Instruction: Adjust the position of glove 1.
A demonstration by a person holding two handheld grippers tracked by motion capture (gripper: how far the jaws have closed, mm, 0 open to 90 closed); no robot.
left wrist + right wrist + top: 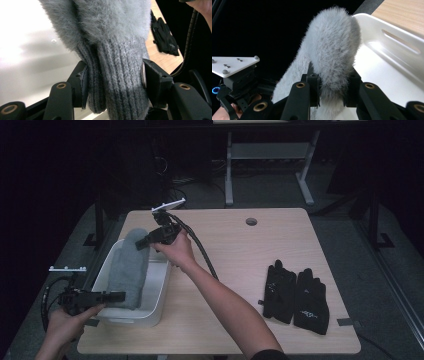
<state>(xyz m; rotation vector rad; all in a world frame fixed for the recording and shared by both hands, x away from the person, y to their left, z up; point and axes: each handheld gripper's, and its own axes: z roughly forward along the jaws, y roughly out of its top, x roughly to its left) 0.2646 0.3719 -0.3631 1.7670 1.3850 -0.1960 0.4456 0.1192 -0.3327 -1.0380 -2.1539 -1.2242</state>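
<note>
grey mitten [127, 270] lies stretched along a white bin [159, 296] at the left side of the table [240, 270], held at both ends. the left gripper [116, 296], at the near end of the bin, has its jaws pinching the ribbed knit cuff; in the left gripper view the cuff [117, 85] sits squeezed between the two pads, with the fuzzy part spreading above it over the bin's white floor [27, 55]. the right gripper [142, 242], reaching in from the far end, has its jaws pinching the fluffy tip of the mitten; in the right gripper view the tip [332, 47] bulges above the jaws, just beside the bin's wall [392, 40] and its slot handle. the left gripper's grey plate [233, 64] shows farther off in that view. a pair of black gloves [296, 296] lies flat on the right part of the table, well apart from the bin, the two touching side by side.
</note>
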